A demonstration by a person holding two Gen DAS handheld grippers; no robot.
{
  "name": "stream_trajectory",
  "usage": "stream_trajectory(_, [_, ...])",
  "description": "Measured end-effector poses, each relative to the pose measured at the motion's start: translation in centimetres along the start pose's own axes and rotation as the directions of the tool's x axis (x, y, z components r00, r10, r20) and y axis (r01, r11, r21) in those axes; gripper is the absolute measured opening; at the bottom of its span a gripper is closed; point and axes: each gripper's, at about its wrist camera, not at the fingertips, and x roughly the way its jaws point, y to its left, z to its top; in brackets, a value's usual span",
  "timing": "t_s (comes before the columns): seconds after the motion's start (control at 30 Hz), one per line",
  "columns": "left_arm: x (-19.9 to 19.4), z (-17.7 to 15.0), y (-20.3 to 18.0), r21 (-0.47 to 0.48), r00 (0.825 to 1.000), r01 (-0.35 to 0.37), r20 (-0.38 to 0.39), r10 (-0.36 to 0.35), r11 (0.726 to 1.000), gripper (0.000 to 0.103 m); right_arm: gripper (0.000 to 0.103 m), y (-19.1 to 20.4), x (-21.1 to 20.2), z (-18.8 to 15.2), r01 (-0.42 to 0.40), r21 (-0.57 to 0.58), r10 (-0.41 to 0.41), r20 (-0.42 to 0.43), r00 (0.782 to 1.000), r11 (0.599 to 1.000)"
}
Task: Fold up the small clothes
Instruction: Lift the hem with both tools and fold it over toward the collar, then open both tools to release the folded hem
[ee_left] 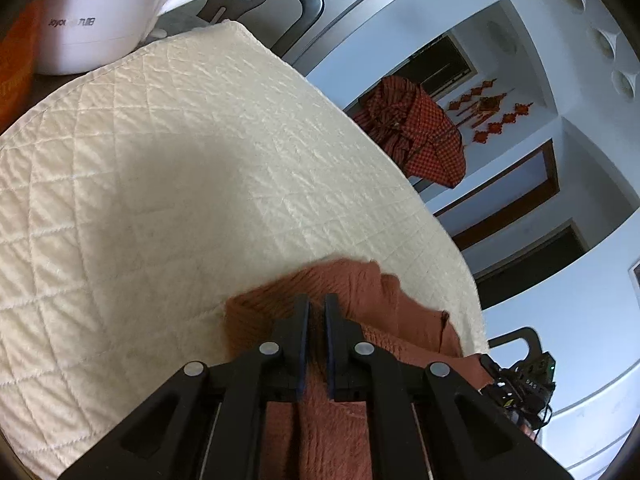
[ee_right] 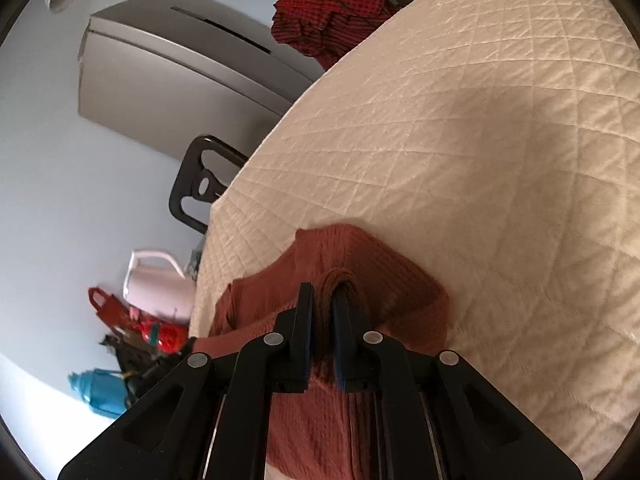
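A rust-brown knit garment point(ee_left: 352, 280) lies at the near edge of a cream quilted cover point(ee_left: 180, 168). My left gripper point(ee_left: 317, 304) is shut on a fold of this garment, with fabric bunched between the jaws. In the right wrist view the same garment point(ee_right: 360, 252) is pinched by my right gripper point(ee_right: 323, 296), shut on a thick rolled edge that pokes up between the jaws. Both grippers hold the cloth just above the quilted cover point(ee_right: 460, 140). The other gripper's body point(ee_left: 520, 380) shows at the lower right of the left wrist view.
A red checked garment point(ee_left: 420, 132) lies at the cover's far edge; it also shows in the right wrist view point(ee_right: 332, 4). A white appliance point(ee_left: 96, 12) stands at one corner. A dark chair back point(ee_right: 200, 184), a pink jug point(ee_right: 156, 284) and a grey fridge point(ee_right: 180, 64) stand beside the table.
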Motion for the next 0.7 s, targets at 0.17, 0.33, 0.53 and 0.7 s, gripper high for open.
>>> stream_trajectory(0.17, [-0.3,2.0,0.0,-0.026,0.998,0.024,0.050,-0.023,0.999,0.023,0.031,0.2,-0.7,1.2,-0.064,0.022,0.063,0.051,0.997,0.998])
stream_trajectory(0.33, [-1.6,2.2,-0.8,0.002,0.995,0.002,0.100,-0.002,1.000,0.023,0.033,0.0,-1.2,1.6,-0.036,0.027,0.033,0.093,0.995,0.999])
stream_trajectory(0.53, [-4.9,0.2,-2.6,0.112,0.992,-0.004,0.126,-0.010,0.994,0.023,0.033,1.0,-3.2,0.2,-0.071,-0.064,0.079,0.131,0.988,0.995])
stream_trajectory(0.7, [-4.8,-2.2,-4.1,0.187,0.998,0.027,0.042,-0.036,0.982,0.023,0.033,2.8,-1.8,-1.3,-0.047,-0.164,0.057,0.054,0.997,0.985])
